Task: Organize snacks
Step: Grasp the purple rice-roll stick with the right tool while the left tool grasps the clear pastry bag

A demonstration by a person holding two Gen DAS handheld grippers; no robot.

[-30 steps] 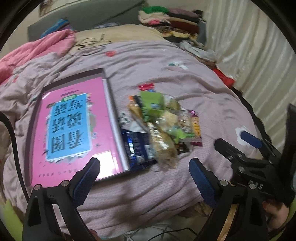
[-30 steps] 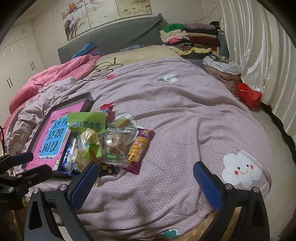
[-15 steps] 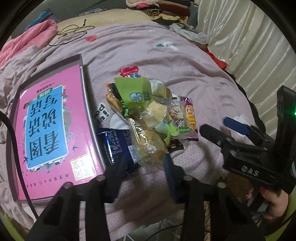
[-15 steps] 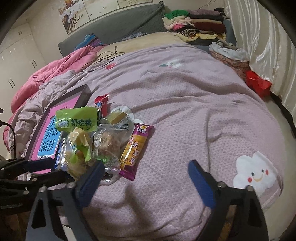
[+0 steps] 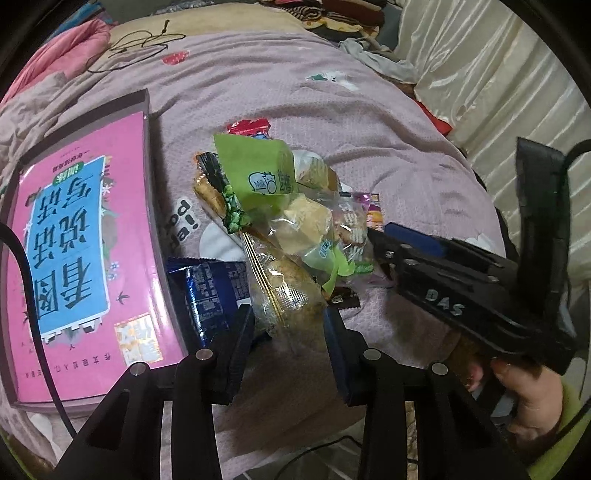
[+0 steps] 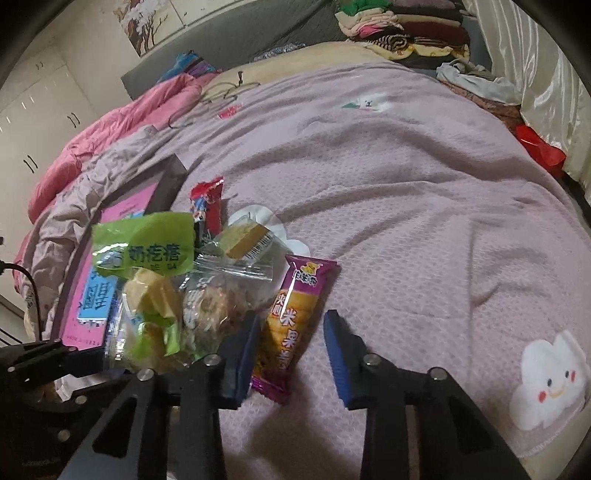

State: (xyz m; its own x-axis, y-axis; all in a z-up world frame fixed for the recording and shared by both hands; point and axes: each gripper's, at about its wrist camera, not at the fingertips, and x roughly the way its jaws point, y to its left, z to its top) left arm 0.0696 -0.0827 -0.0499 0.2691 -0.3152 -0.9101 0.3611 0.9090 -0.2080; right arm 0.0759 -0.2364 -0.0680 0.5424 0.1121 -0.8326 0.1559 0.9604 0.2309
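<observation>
A pile of snack packets lies on the purple bedspread [image 6: 406, 192]. My left gripper [image 5: 290, 325] stands partly closed around the near end of a clear-wrapped bread packet [image 5: 284, 291], with a dark blue packet [image 5: 210, 288] to its left. A green milk-roll bag [image 5: 258, 173] tops the pile and also shows in the right wrist view [image 6: 144, 243]. My right gripper [image 6: 290, 343] is partly closed astride the near end of a purple rice-cracker packet [image 6: 291, 317]. I cannot tell whether the pads touch either packet. The right gripper also shows in the left wrist view [image 5: 406, 240].
A pink book in a dark frame [image 5: 81, 251] lies left of the pile. A red candy packet [image 6: 207, 203] lies at the far side. A pink duvet [image 6: 110, 140], a cable [image 5: 140, 40], folded clothes [image 6: 399, 26] and curtains [image 5: 498, 92] surround the bed.
Both grippers moved forward to the snack pile and narrowed from wide open. The left now brackets the bread packet and the right brackets the purple packet.
</observation>
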